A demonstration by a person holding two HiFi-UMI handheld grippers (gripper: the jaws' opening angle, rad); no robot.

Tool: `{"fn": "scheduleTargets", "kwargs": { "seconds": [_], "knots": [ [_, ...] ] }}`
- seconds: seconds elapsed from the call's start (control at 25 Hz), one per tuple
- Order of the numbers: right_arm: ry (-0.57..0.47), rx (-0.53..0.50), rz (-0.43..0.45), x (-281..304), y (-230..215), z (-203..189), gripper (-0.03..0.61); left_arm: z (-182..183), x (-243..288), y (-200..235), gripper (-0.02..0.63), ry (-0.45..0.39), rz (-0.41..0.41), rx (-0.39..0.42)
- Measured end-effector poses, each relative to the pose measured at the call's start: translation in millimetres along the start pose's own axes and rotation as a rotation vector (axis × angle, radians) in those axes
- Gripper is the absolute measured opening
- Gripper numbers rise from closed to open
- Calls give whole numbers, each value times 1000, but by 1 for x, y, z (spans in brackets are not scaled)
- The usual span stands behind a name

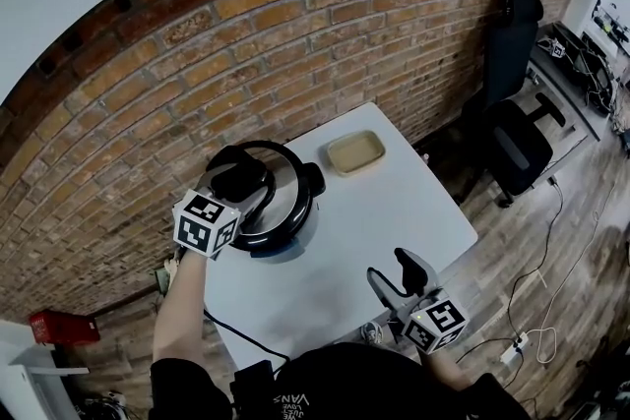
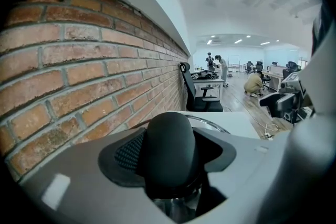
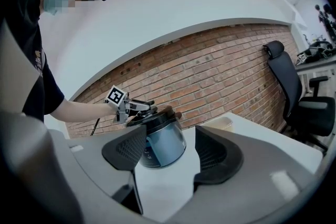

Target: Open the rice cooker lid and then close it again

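Lid knob (image 2: pixel 170 147) clamped between left gripper (image 2: pixel 169 157) fingers (image 2: pixel 127 155); right gripper (image 1: pixel 392 268) well apart.

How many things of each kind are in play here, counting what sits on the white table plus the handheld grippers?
rice cooker: 1
beige tray: 1
grippers: 2 (left gripper closed around the cooker's lid handle; right gripper open and empty, apart from the cooker)
Total: 4
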State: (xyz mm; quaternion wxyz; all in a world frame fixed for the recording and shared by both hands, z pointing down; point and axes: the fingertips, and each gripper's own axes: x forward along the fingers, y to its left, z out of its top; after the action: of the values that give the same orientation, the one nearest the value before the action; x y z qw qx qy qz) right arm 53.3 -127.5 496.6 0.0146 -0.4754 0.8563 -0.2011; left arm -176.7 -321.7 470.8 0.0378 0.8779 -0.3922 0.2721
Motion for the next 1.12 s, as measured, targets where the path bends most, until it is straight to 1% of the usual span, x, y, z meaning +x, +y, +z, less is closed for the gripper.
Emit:
{"fn": "scheduleTargets", "kwargs": {
  "seconds": [0.24, 0.4, 0.56, 0.72, 0.8, 0.92, 1.12],
  "knots": [
    [-12, 3, 0, 0, -3, 0, 284, 3, -2, 3, 278, 2, 0, -19],
    [4, -1, 10, 4, 0, 0, 284, 4, -3, 4, 278, 11, -3, -25],
    [-2, -4, 18, 6, -1, 3, 284, 9, -8, 10, 278, -2, 18, -81],
    [-4, 1, 22, 7, -3, 4, 284, 9, -8, 12, 278, 29, 53, -111],
    [-9, 7, 24, 8, -4, 3, 284, 7, -6, 11, 278, 41, 69, -106],
    [-8, 6, 26, 8, -5, 4, 284, 6, -4, 8, 278, 50, 72, -84],
    [-1, 5, 35, 8, -5, 3, 284, 6, -2, 8, 278, 55, 77, -96]
  ]
}}
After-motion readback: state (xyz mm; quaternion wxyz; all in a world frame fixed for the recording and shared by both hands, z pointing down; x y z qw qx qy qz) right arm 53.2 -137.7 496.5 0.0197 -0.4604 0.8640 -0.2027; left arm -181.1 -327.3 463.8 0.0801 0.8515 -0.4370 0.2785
